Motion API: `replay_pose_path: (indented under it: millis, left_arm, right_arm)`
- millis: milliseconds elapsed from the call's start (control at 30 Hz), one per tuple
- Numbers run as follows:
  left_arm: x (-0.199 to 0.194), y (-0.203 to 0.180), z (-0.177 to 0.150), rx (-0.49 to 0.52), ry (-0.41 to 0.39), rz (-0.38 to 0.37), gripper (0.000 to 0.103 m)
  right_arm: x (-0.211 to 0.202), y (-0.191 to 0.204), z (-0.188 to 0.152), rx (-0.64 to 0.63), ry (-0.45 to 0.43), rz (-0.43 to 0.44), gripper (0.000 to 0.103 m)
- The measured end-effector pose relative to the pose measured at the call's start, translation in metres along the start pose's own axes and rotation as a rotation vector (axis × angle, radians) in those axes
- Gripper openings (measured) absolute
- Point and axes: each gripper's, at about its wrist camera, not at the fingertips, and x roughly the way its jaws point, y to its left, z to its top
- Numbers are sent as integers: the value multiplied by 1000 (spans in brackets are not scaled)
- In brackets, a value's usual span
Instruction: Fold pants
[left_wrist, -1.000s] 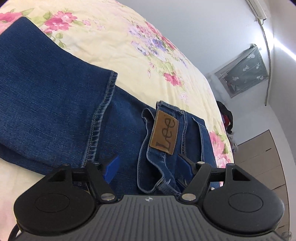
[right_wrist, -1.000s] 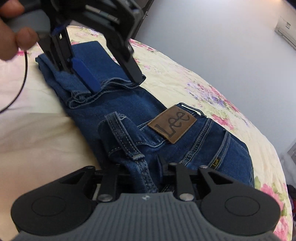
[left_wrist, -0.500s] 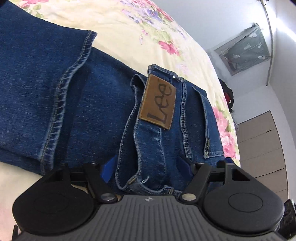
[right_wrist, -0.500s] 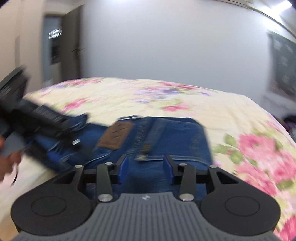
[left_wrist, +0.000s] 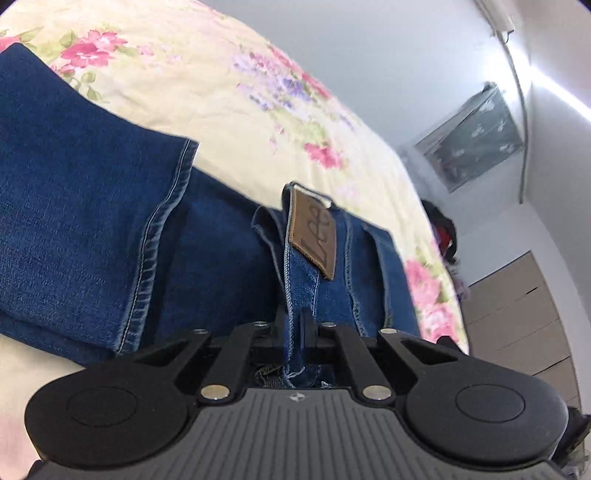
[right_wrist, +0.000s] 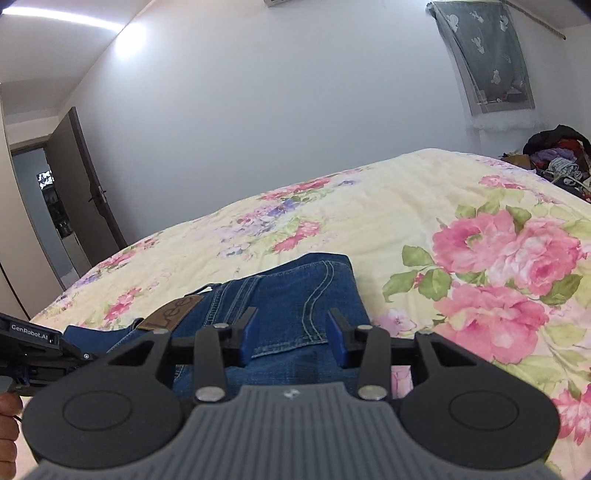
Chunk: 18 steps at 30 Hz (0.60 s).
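Observation:
Blue jeans (left_wrist: 92, 221) lie folded on the floral bedspread (left_wrist: 221, 92), a leg hem laid over towards the waistband. The brown Lee patch (left_wrist: 313, 236) sits on the waistband. My left gripper (left_wrist: 293, 325) is shut on the waistband edge of the jeans. In the right wrist view the jeans (right_wrist: 280, 295) show their back pocket, with the Lee patch (right_wrist: 171, 312) to the left. My right gripper (right_wrist: 291, 341) is open, its blue pads either side of the pocket area, just over the denim. The left gripper's body (right_wrist: 33, 347) shows at the left edge.
The bedspread (right_wrist: 443, 221) stretches far and right of the jeans. A pile of clothes (right_wrist: 554, 158) lies beyond the bed's far right corner. A door (right_wrist: 85, 192) stands open at the left. A wooden cabinet (left_wrist: 517, 317) stands beside the bed.
My left gripper has closed on the waistband edge. My right gripper let go of the waistband, swung right to the pocket side and opened wider.

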Motion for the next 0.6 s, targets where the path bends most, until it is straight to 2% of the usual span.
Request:
replay_pose_path:
  millis: [33, 100, 267, 300, 367, 400, 433, 500, 567, 600]
  left_arm:
    - [-1, -1, -1, 9, -5, 7, 5]
    - [-7, -2, -3, 10, -43, -10, 5]
    - [-31, -5, -4, 31, -154, -13, 0]
    - [-31, -2, -5, 28, -140, -16, 0]
    - [-14, -1, -8, 49, -53, 27, 0]
    - [-5, 0, -13, 61, -19, 66, 0]
    - [0, 3, -17, 64, -7, 87, 0]
    - [9, 9, -20, 39, 12, 105, 0]
    - [10, 11, -22, 11, 10, 104, 0]
    - [8, 10, -22, 12, 7, 105, 0]
  right_arm:
    - [1, 2, -1, -40, 17, -40, 37]
    - [-1, 1, 0, -41, 9, -60, 37]
    - [-8, -20, 5, 87, -34, -53, 38]
    - [-6, -20, 5, 92, -31, -39, 38]
    - [-1, -13, 3, 60, -5, -29, 38]
    - [18, -4, -6, -3, 101, -38, 38]
    - [18, -4, -6, -3, 101, -38, 38]
    - [44, 8, -26, -113, 254, -75, 39]
    - [54, 30, -44, -309, 277, -121, 39]
    - [54, 34, -47, -336, 271, -136, 39]
